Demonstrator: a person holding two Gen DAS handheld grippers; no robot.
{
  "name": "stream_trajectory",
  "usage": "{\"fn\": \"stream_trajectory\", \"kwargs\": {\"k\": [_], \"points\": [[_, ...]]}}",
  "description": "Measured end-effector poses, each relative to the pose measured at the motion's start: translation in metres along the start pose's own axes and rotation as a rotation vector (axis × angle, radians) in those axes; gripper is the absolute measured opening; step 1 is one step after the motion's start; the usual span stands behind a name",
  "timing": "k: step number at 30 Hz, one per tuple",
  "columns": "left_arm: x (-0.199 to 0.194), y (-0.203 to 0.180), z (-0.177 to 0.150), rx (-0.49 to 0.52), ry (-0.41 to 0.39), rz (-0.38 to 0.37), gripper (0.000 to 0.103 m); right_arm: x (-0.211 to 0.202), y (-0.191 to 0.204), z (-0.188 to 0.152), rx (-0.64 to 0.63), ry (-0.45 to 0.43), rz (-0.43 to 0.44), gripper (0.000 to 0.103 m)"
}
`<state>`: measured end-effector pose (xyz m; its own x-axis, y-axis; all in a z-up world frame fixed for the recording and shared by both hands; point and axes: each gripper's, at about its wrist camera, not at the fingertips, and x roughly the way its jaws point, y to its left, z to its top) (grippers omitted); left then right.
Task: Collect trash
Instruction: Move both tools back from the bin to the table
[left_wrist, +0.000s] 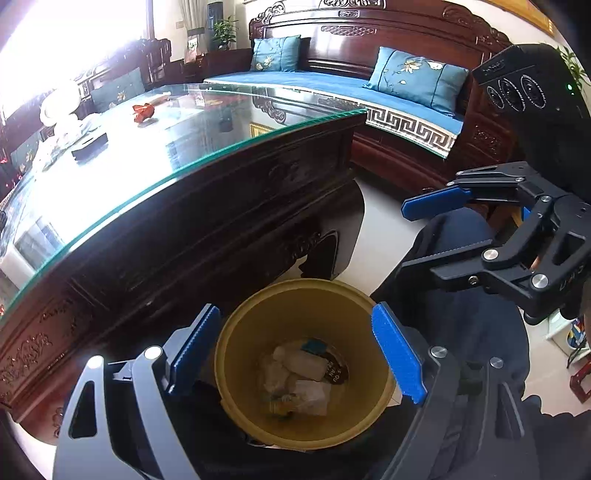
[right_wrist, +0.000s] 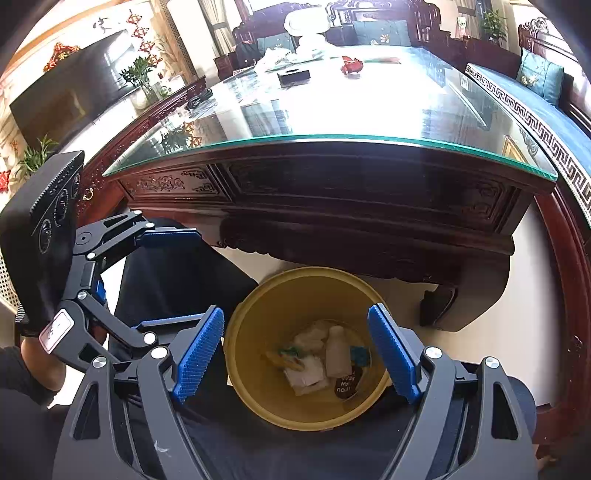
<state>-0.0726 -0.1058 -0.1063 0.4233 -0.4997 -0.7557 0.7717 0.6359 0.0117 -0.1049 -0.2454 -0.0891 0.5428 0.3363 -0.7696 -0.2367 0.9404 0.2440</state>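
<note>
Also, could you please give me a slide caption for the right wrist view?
Right gripper, jaws open and empty, above round yellow plastic bin holding crumpled white paper trash.

both cameras sat on the handheld grippers and looked steeply down along their blue fingers, close above a yellow bin (left_wrist: 255, 317) on the floor. the left wrist view faced the glass-topped table (left_wrist: 184, 122) at an angle, a blue-cushioned bench (left_wrist: 332, 83) behind it, with the right gripper (left_wrist: 413, 236) at its right edge. the right wrist view met the table's end squarely, with the left gripper (right_wrist: 170, 277) at its left edge. both shared the bin, its trash (right_wrist: 317, 354), the table and the bench.
</note>
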Motion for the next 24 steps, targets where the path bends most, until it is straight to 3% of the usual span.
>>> {"fn": "stream_trajectory", "kwargs": {"k": [7,18,24], "points": [[-0.006,0.024,0.013,-0.038,-0.024,0.036,0.084,0.004,-0.001,0.021,-0.019,-0.018,0.014,0.078],[-0.02,0.107,0.059,-0.159,-0.099,0.188,0.084,0.012,-0.001,0.106,-0.062,-0.092,0.013,0.078],[-0.018,0.156,0.104,-0.225,-0.15,0.297,0.094,0.016,-0.002,0.158,-0.062,-0.169,0.007,0.089]]}}
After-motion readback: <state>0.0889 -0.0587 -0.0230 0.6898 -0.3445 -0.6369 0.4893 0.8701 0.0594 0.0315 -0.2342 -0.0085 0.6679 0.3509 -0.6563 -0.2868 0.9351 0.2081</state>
